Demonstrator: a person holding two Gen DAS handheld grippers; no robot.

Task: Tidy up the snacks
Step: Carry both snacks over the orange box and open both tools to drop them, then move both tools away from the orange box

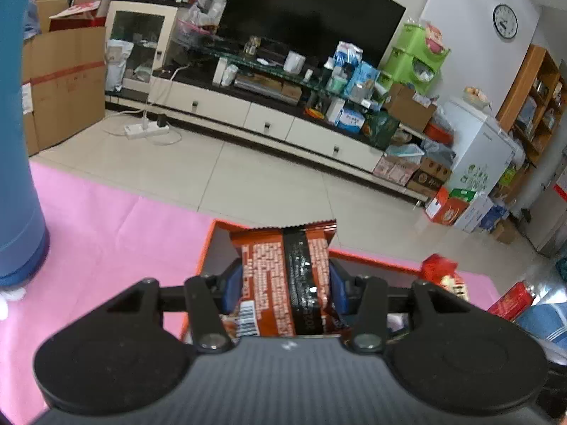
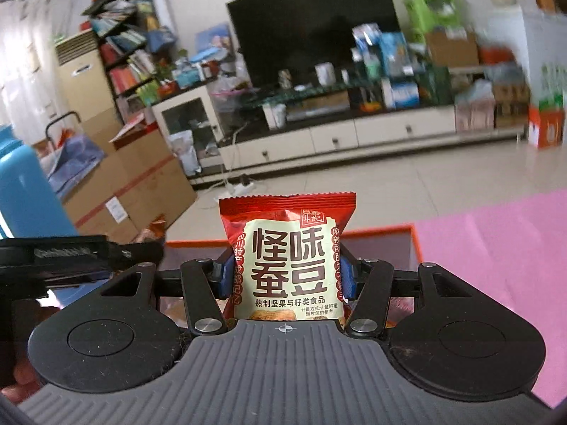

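Observation:
My left gripper (image 1: 285, 283) is shut on a brown-orange snack packet (image 1: 283, 276), its printed back side facing me, held above an orange-rimmed tray (image 1: 207, 244) on the pink mat. My right gripper (image 2: 285, 276) is shut on a red snack packet (image 2: 288, 255) with a cream label and large Chinese characters, held upright over the same orange-rimmed tray (image 2: 416, 244). The other gripper (image 2: 81, 251) shows at the left of the right wrist view. The tray's contents are mostly hidden behind the packets.
A pink mat (image 1: 106, 219) covers the table. Red snack packets (image 1: 439, 269) lie at the tray's right. A blue cylinder (image 1: 17, 141) stands at the left. Beyond lie tiled floor, a TV cabinet (image 1: 269, 117) and cardboard boxes (image 1: 63, 85).

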